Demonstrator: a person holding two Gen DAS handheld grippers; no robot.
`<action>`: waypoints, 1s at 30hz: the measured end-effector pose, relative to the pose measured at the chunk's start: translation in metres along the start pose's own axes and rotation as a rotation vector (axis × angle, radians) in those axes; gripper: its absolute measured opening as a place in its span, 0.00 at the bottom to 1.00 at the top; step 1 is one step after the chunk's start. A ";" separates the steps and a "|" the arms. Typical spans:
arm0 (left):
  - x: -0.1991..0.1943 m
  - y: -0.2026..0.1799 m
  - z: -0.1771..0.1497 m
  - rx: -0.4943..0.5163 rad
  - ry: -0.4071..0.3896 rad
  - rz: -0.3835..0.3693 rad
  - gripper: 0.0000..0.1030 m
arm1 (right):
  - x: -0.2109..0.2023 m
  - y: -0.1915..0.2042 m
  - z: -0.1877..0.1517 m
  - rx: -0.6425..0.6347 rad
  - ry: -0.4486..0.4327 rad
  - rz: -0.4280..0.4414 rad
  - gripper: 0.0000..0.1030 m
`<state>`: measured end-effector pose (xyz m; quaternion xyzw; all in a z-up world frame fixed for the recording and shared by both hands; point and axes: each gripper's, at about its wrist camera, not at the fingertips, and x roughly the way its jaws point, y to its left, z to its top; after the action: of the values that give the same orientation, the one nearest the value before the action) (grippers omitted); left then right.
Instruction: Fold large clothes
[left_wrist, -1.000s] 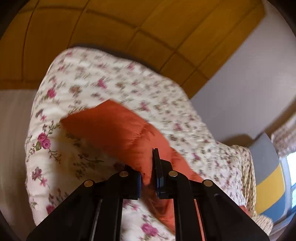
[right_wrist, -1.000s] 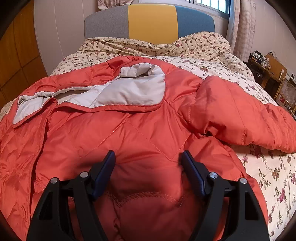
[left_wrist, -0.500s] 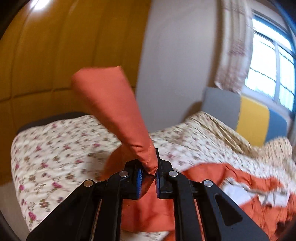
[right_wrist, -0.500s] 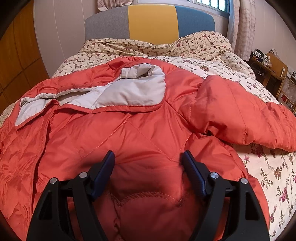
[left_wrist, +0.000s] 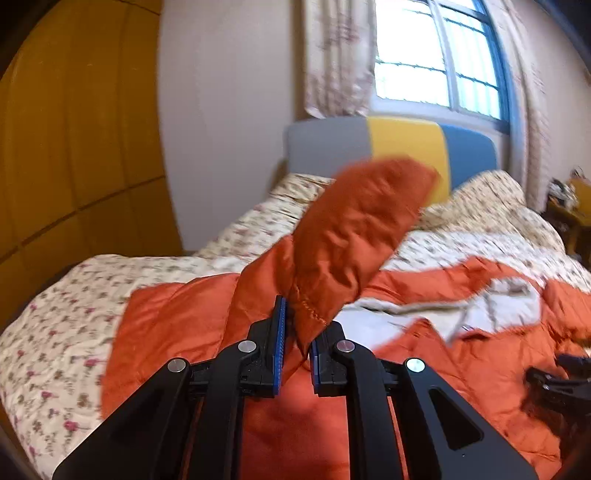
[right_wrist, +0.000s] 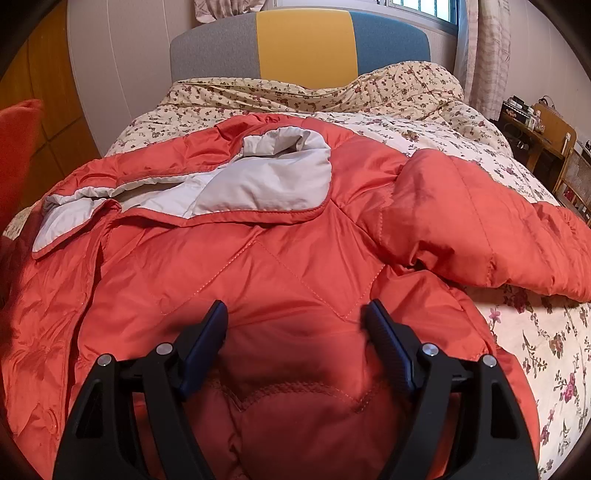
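Orange padded jacket (right_wrist: 280, 280) spread across a floral bedspread (right_wrist: 535, 332), collar end toward the colour-blocked headboard (right_wrist: 303, 40), pale lining (right_wrist: 258, 184) showing at the open front. On the left, left gripper (left_wrist: 295, 332) with fingers (left_wrist: 279, 332) clamped together on the stitched cuff of one sleeve (left_wrist: 354, 229), lifted clear of the bed. Sleeve standing up and away from the fingers, long axis slanting up and to the right toward the headboard, blurred at its far end, rooted in the jacket body lying below and to the right. Jacket's centre therefore to the right of the held cuff, so probably a sweep rightward and down to lay the sleeve across the chest. Further right, right gripper (right_wrist: 295, 325) low over the jacket's near part, fingers (right_wrist: 208, 332) wide apart, orange fabric bulging between them but not visibly pinched. Far right, second sleeve (right_wrist: 480, 229) lying across the bedspread, long axis running out to the right, nearer the right gripper than the left. Small desk (right_wrist: 532, 125) at the room's right edge.
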<state>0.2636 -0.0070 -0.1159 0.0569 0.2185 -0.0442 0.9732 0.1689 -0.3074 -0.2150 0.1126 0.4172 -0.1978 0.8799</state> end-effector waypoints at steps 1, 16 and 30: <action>0.003 -0.009 -0.002 0.017 0.014 -0.021 0.11 | 0.000 0.000 0.000 0.000 0.000 0.000 0.75; 0.012 -0.100 -0.038 0.351 0.118 -0.234 0.11 | 0.000 0.000 0.000 0.001 -0.001 0.003 0.76; -0.006 -0.113 -0.043 0.399 0.197 -0.417 0.88 | 0.001 0.000 -0.001 0.002 -0.002 0.007 0.77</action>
<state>0.2280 -0.1127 -0.1625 0.2048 0.3059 -0.2792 0.8869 0.1691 -0.3074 -0.2160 0.1149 0.4158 -0.1953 0.8807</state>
